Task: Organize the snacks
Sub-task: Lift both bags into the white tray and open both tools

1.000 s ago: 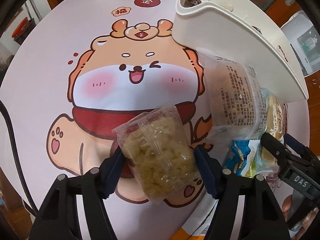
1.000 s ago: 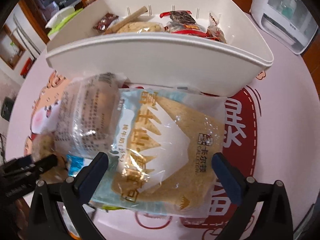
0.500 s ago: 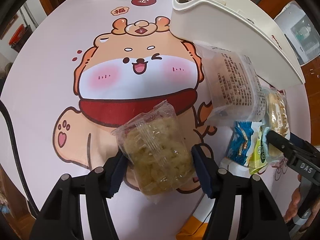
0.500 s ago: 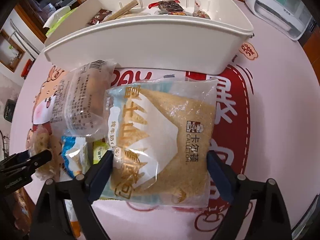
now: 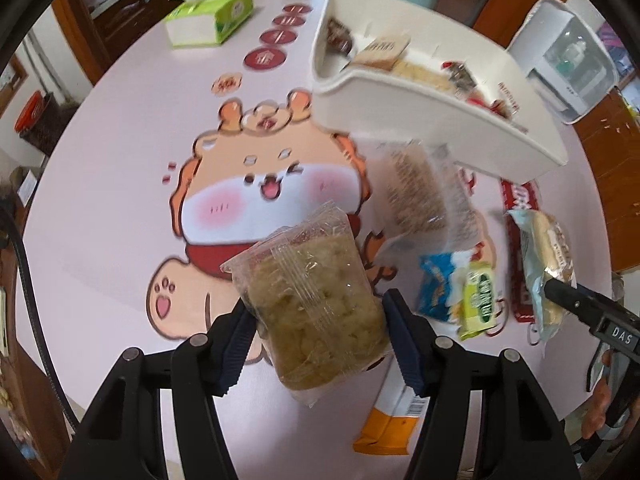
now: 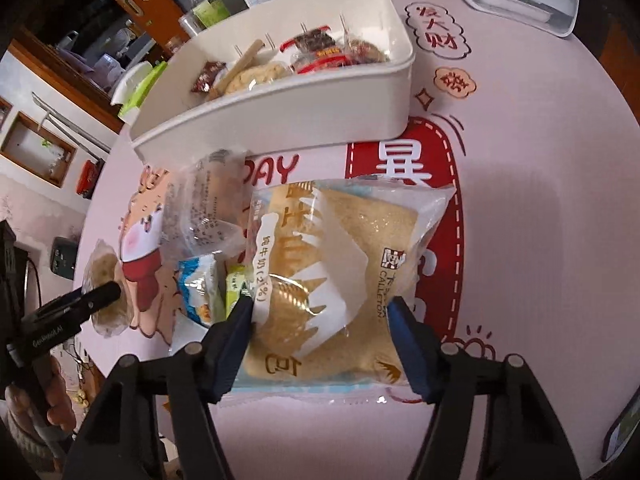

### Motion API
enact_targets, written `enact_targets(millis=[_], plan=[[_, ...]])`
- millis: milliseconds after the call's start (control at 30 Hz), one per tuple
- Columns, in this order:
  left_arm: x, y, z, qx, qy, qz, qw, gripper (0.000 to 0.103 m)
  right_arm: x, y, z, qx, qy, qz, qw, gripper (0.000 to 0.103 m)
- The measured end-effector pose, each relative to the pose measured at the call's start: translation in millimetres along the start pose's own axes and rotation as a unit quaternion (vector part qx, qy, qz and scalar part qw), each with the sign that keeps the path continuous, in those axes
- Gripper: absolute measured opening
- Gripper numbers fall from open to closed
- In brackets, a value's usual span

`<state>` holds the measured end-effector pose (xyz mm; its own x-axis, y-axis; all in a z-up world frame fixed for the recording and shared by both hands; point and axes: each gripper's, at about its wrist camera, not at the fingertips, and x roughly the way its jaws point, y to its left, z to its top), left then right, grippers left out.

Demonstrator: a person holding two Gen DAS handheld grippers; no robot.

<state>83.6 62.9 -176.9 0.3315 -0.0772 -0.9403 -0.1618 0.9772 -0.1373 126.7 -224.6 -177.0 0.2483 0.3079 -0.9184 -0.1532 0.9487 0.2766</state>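
**two snack packets gripped and lifting toward the bin**

we see the left gripper (image 5: pixel 316 340) clamped on a clear plastic packet of pale yellow puffed snack (image 5: pixel 312 304), its blue ribbed pads pressing both sides. compared with a second ago, the packet sits higher over the pink cartoon-printed table mat (image 5: pixel 120 140), and more of the white plastic storage bin (image 5: pixel 400 120) and its contents falls within this view; we judge the packet is now off the mat.

the right gripper (image 6: pixel 320 344) has just been closing its jaws, and they now pinch the large clear-and-blue bag of golden brown bread (image 6: pixel 344 276), dimpling the wrapper at both pads. a second ago these jaws stood wide around the same bag. whether the bag has left the mat we cannot tell.

the bin stands beyond both packets and already holds several wrapped snacks. a clear bag of brown biscuits (image 6: pixel 208 204) lies just before its near wall, and a small blue packet (image 6: pixel 200 292) and a small green packet (image 6: pixel 236 288) lie beside the bread bag.

both hands now carry a load, so we judge the next step is placing each packet over the bin's rim; three loose packets at least remain.
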Motion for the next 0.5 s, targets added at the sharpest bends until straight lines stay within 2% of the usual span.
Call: enact_targets(millis=[200, 367, 500], plan=[[-29.9, -11.6, 19.2, 0.021, -0.020, -0.016, 0.9994, 0.061, -37.6, 2.2, 9.8, 0.010, -0.037, 0.061, 0.997, 0.067], [-61.1, -22.7, 48.5, 0.041, -0.056, -0.025, 0.9973, 0.061, -78.6, 15.7, 27.3, -0.015, -0.089, 0.054, 0.994, 0.067], [-95.7, -31.2, 87.0, 0.065, -0.104, -0.017, 0.9923, 0.061, -108.6, 28.3, 50.7, -0.043, -0.130, 0.039, 0.990, 0.067]])
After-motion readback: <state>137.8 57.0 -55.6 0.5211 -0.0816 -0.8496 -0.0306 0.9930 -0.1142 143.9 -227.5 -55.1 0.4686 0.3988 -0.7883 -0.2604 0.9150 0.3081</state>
